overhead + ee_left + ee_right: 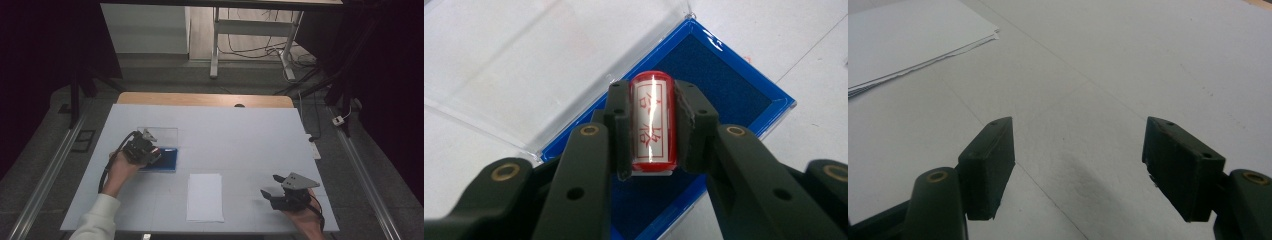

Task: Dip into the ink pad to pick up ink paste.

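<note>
Your left gripper (651, 125) is clamped on a small red stamp (652, 122), one jaw on each flank of its barrel, and you hold it just above the blue ink pad (724, 80), whose clear lid (524, 60) lies folded open beside it. In the high view that gripper (145, 150) sits over the pad (167, 159) on the left half of the white table (250, 130). The stamp looks light and rigid, a hard plastic cylinder with a glossy label, so expect it to be slippery: it could roll or twist between the pads if you press down off-centre. The hold across the middle of the barrel seems right; keep the squeeze firm and the stamp face level with the pad. Your right gripper (1078, 165) has its jaws spread wide with nothing between them, hovering over bare table near the sheets of paper (908, 35). The paper (205, 196) is thin and will likely slide, so pin a free corner.
</note>
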### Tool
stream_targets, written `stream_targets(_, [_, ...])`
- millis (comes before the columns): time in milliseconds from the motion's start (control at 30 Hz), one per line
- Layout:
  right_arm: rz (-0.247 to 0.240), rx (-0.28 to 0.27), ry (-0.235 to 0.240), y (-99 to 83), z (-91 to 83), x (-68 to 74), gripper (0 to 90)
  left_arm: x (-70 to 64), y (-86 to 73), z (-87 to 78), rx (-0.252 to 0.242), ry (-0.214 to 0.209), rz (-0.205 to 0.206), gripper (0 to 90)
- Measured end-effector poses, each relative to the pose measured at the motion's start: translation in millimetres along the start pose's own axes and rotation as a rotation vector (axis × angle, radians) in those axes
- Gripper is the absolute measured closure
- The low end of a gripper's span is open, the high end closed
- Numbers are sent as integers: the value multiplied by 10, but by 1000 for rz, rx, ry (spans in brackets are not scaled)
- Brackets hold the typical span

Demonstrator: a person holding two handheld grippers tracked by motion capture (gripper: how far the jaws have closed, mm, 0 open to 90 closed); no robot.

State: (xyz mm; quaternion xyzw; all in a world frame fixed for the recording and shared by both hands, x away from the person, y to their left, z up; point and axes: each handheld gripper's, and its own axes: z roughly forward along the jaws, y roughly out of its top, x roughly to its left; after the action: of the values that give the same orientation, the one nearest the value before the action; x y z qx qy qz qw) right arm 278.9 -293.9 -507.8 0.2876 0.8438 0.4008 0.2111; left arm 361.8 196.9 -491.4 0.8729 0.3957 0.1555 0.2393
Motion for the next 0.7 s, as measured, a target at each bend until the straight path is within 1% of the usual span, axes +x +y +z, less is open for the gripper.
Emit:
stream_targets(100, [0,1,1,0,-3,-1,286,4,0,-5,-2,-1,5,709])
stream_targets(133, [4,0,1,2,-3,2,286,19,-4,-19,-10,-10,-2,708])
stream_targets(167, [-2,1,0,2,-8,-2,286,41,-10,-56,-27,-21,-5,707])
stream_targets(200, [0,-2,0,3,-11,1,285,39,-11,-82,-11,9,10,707])
stream_targets(233, [0,-4,-1,2,-17,-2,286,34,-18,-113,-17,46,13,706])
stream_targets(267, [0,-5,-1,0,-22,-7,286,53,-24,-159,-39,34,1,706])
stream_targets(300, [1,-5,-4,-1,-27,-11,286,75,-24,-210,-65,8,-18,706])
stream_targets(333, [2,-6,-7,-1,-30,-13,285,82,-20,-257,-82,1,-27,705])
stream_targets(367, [3,-10,-1,-3,-31,-19,285,74,-15,-294,-91,-1,-27,706])
stream_targets(433, [6,-13,-3,-4,-37,-22,286,52,-4,-334,-110,-19,-19,705])
stream_targets(533, [1,-11,-6,-3,-43,-16,286,34,5,-354,-142,-56,-19,704])
stream_targets(600, [-1,-11,-7,-1,-45,-12,286,34,1,-361,-161,-72,-18,704])
stream_targets(700, [2,-12,-7,-3,-47,-16,286,49,-13,-368,-165,-77,-26,703])
